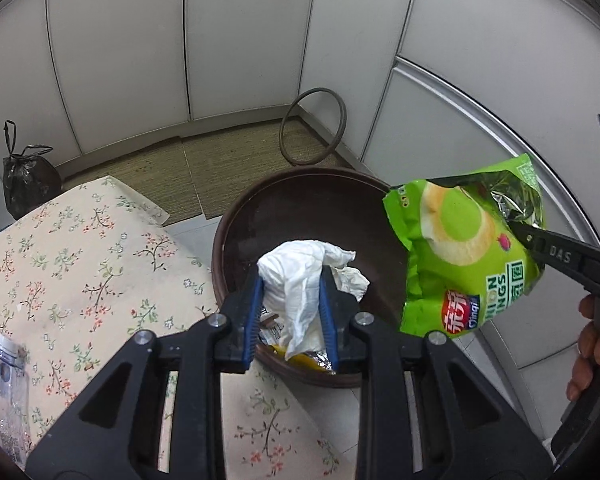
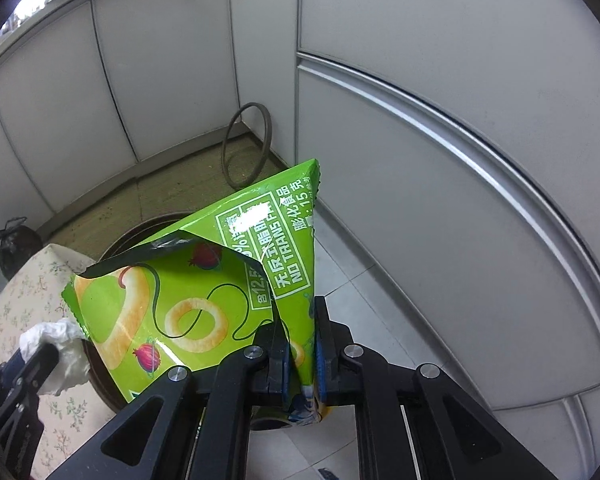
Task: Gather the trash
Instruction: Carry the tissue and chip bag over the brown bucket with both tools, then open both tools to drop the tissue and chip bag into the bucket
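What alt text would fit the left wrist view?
The left gripper holds a white tissue over a brown bin. Beside it, the right gripper holds a green snack bag.

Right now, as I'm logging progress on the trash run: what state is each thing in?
Crumpled white tissue: clamped in left gripper, above bin.
Green foil snack bag: torn open, pinched in right gripper.
Round brown bin: open, some trash inside.
Black plastic bag: tied, on floor.
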The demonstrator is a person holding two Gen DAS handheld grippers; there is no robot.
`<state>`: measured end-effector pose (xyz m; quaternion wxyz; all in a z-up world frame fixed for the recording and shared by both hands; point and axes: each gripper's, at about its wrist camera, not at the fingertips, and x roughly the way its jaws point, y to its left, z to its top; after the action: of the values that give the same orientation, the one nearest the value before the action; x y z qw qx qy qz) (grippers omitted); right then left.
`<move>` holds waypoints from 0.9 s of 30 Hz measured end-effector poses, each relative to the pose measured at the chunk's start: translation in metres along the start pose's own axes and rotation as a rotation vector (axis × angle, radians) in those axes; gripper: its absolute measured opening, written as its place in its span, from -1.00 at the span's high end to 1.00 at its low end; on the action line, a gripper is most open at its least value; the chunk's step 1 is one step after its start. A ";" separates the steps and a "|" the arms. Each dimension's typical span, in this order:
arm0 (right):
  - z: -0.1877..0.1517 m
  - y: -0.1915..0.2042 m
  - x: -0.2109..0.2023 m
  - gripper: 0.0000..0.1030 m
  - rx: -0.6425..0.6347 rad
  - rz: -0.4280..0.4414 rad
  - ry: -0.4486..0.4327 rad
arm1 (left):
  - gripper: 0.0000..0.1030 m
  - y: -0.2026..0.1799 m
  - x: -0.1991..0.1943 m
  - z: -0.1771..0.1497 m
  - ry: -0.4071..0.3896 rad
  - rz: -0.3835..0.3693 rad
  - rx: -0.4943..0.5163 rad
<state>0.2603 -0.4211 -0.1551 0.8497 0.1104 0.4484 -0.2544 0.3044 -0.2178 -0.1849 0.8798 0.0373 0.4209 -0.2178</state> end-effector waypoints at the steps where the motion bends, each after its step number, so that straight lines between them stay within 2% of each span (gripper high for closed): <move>1: 0.001 -0.002 0.003 0.79 0.009 0.011 0.003 | 0.44 -0.001 0.003 0.000 0.003 0.000 -0.003; 3: 0.002 -0.003 0.009 0.79 0.016 0.028 0.002 | 0.44 -0.001 0.009 0.002 0.008 -0.003 -0.013; 8: 0.000 -0.004 0.011 0.58 0.035 0.079 0.007 | 0.07 -0.003 0.015 0.003 0.015 0.010 -0.003; 10: 0.001 -0.005 0.008 0.24 0.046 0.092 0.000 | -0.03 -0.003 0.013 0.005 0.008 0.013 0.000; 12: 0.003 -0.006 0.005 0.15 0.055 0.099 -0.011 | -0.10 -0.003 0.009 0.006 0.000 0.015 0.000; 15: 0.003 -0.006 -0.003 0.11 0.063 0.112 -0.017 | -0.14 -0.003 0.001 0.006 -0.007 0.014 0.005; 19: 0.003 -0.006 -0.017 -0.07 0.066 0.125 -0.034 | -0.20 -0.001 -0.013 0.005 -0.020 0.025 0.015; 27: 0.009 0.002 -0.062 -0.16 0.020 0.140 -0.113 | -0.54 0.011 -0.065 -0.007 -0.067 0.053 0.041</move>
<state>0.2385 -0.4028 -0.0991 0.8882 0.1357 0.3885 -0.2045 0.2682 -0.1831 -0.1411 0.8979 0.0591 0.3854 -0.2042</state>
